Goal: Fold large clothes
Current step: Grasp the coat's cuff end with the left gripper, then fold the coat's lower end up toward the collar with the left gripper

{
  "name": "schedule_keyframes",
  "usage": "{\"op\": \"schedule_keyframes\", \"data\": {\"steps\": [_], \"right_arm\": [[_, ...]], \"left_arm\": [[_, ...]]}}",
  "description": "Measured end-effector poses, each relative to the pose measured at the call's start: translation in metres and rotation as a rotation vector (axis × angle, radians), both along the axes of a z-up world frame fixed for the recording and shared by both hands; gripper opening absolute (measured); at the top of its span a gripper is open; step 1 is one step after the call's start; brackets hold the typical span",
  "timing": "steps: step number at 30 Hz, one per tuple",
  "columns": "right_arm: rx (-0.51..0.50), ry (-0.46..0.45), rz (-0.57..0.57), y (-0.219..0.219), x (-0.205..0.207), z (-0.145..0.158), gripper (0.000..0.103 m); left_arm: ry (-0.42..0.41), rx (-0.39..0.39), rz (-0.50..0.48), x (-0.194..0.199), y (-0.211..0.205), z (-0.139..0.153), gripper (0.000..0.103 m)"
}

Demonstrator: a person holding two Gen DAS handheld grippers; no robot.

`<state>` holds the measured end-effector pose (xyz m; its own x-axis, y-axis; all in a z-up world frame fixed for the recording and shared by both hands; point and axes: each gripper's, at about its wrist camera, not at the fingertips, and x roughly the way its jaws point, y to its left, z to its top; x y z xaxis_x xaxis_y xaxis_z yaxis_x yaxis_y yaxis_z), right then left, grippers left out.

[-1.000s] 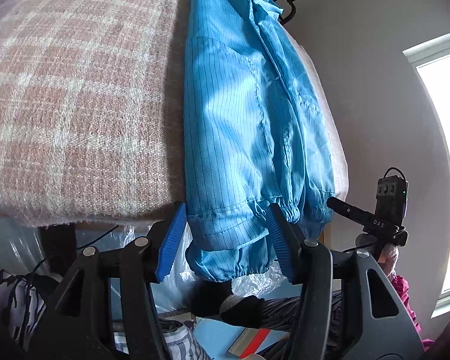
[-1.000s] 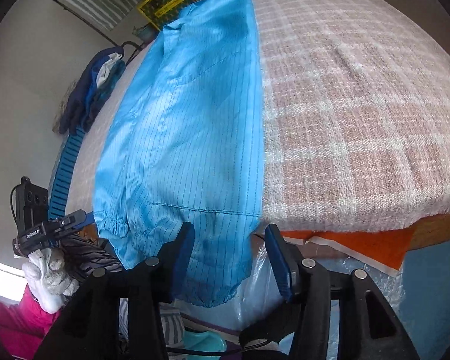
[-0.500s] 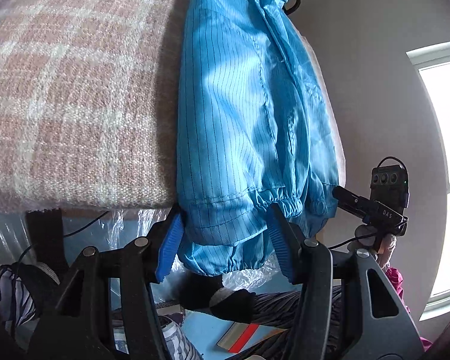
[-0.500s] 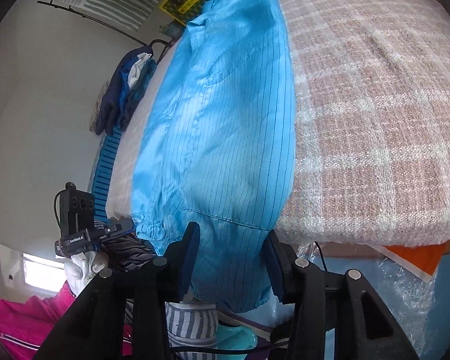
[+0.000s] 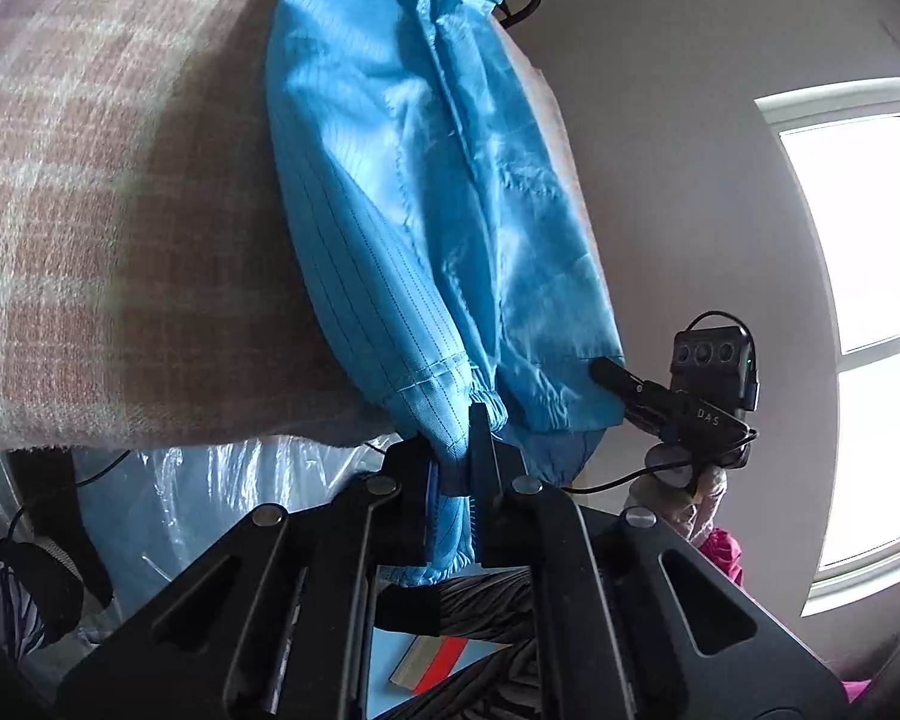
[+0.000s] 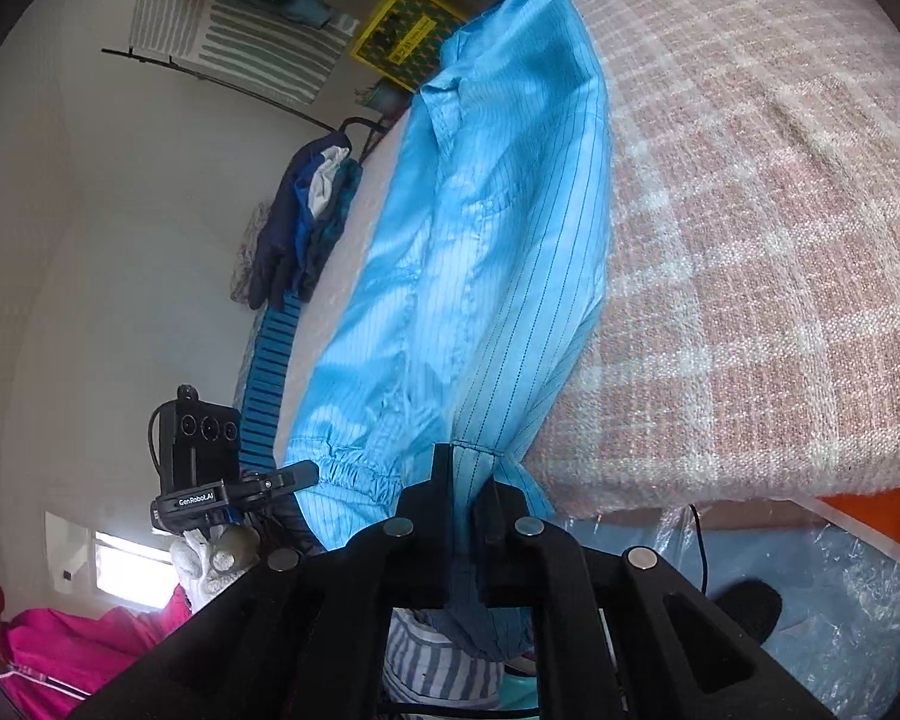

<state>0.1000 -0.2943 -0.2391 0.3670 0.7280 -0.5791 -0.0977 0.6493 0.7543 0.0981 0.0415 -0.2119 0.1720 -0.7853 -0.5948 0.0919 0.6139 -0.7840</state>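
A light blue pinstriped garment lies lengthwise on a bed covered by a pink plaid blanket. Its elastic hem hangs over the near edge. In the left wrist view my left gripper is closing tight on the hem, with blue cloth pinched between the pads. My right gripper touches the garment's right corner there. In the right wrist view the garment runs up the blanket, and my right gripper is closing on the hem, the cloth bunched between its pads. My left gripper sits at the cuffed corner on the left.
A pile of dark clothes lies at the bed's far left side, with a yellow crate and hanging laundry beyond. Clear plastic wrap covers the bed base. A bright window and pink cloth are near the wall.
Both grippers stood open around the hem and have now closed on it. The near end of the garment has bunched up and lifted slightly off the bed edge.
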Motion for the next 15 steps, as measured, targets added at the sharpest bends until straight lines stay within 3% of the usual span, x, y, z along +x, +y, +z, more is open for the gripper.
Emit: {"op": "schedule_keyframes", "data": {"steps": [7, 15], "right_arm": [[0.090, -0.058, -0.084, -0.006, 0.015, 0.026, 0.002], [0.098, -0.118, -0.161, -0.005, 0.075, 0.054, 0.002]], "left_arm": [[-0.060, -0.054, 0.019, 0.038, 0.003, 0.034, 0.004], [-0.142, -0.013, 0.035, 0.103, 0.000, 0.065, 0.004]]}}
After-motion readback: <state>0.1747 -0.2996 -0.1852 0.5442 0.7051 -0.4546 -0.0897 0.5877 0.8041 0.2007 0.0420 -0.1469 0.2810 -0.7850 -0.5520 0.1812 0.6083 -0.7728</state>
